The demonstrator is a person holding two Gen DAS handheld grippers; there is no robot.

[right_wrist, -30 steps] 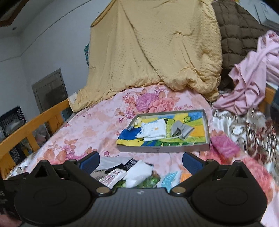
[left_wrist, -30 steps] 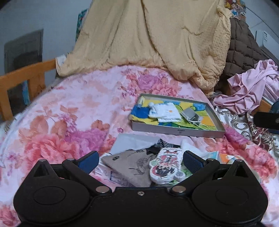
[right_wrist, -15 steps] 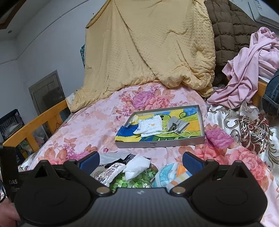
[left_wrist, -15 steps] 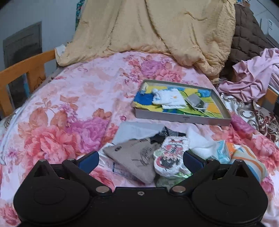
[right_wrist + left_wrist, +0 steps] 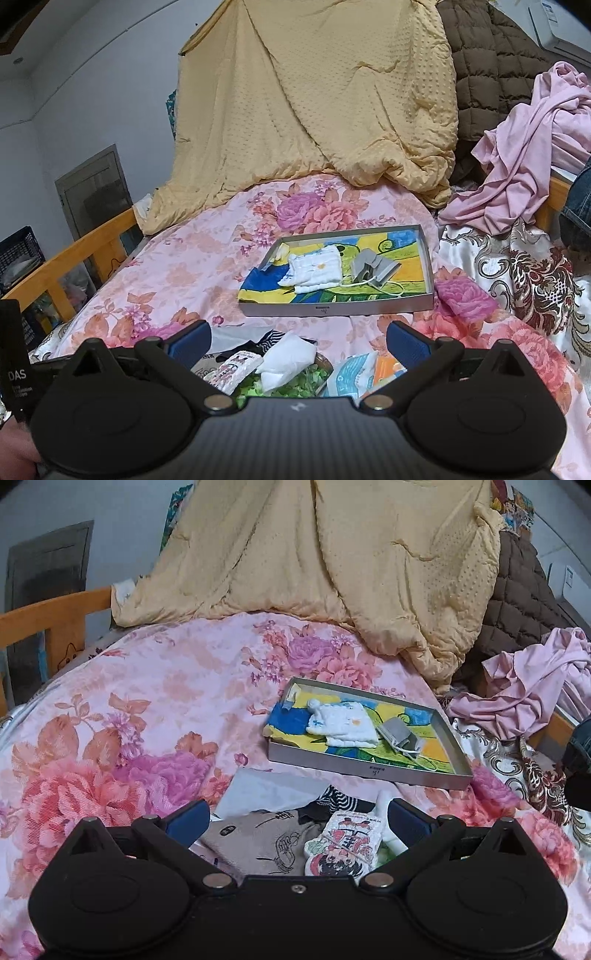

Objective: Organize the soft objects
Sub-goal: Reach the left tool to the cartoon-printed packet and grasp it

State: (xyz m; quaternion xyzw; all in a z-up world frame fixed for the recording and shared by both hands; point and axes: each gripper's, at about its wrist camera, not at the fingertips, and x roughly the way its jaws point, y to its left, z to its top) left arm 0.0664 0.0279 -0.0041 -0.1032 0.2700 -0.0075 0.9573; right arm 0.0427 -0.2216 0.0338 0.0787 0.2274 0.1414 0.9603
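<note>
Grey tray [image 5: 369,771] on floral bedspread [image 5: 147,709], holding white cloth [image 5: 341,725] and grey pouch [image 5: 400,734]; pile [image 5: 295,834] of soft bits near its front edge, unsorted; left gripper [image 5: 297,818] and right gripper [image 5: 297,338] wide open, empty; roughly early going.

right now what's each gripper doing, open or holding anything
left gripper: open, holding nothing, above the sock pile.
right gripper: open, holding nothing.
</note>
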